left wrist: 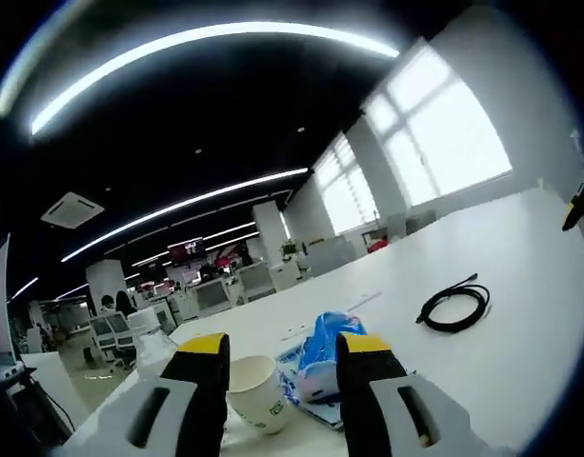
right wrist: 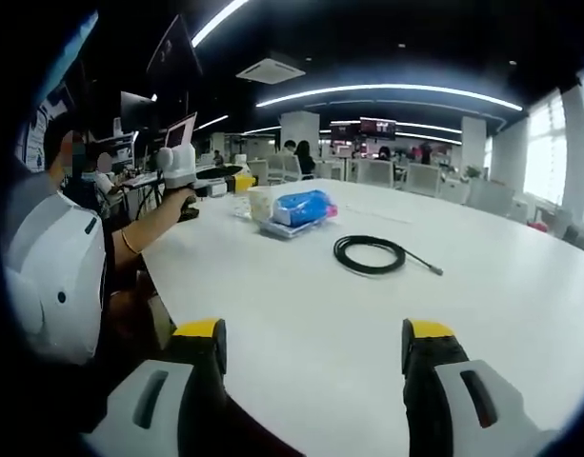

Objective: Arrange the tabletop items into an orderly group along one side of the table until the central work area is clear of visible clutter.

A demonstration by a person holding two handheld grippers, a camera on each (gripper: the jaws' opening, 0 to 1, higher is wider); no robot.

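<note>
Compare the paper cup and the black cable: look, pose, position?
The white paper cup is an open-topped container with green print; the black coiled cable lies flat in a loop. The cup sits against the blue plastic packet; the cable lies alone. Both rest on the white table.

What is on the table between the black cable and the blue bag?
Nothing. In the right gripper view, only bare white table lies between the coiled black cable and the blue bag; the left gripper view shows the same gap.
</note>
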